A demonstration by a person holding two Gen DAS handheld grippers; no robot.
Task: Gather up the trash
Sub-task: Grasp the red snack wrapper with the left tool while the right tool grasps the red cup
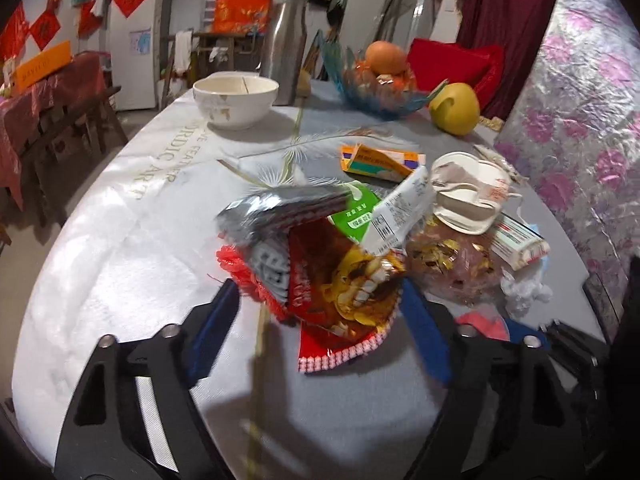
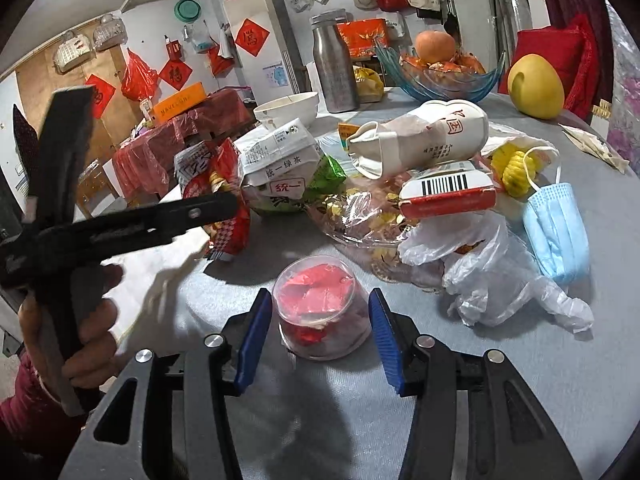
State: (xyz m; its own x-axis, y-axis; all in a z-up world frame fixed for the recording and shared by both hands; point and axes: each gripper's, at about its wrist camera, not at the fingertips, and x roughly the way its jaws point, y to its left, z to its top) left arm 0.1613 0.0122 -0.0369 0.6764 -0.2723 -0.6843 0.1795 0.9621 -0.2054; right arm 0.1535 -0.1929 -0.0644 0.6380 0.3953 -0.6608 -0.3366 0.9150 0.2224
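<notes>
A pile of trash lies on the grey tablecloth. In the left wrist view my left gripper [image 1: 320,300] is open around a red snack wrapper [image 1: 340,292], with a green tea carton [image 1: 360,216] and a crushed paper cup [image 1: 468,196] behind it. In the right wrist view my right gripper [image 2: 318,328] is open around a clear plastic cup [image 2: 320,308] stuffed with red paper; its blue pads stand on both sides, apart from it. A white plastic bag [image 2: 492,272], a blue face mask [image 2: 556,232] and a barcode box [image 2: 448,194] lie beyond.
A white bowl [image 1: 236,100], a steel flask [image 1: 288,44], a blue glass fruit dish [image 1: 380,88] and a yellow pomelo [image 1: 456,108] stand at the table's far side. The left gripper's body [image 2: 120,224] shows at the left of the right wrist view.
</notes>
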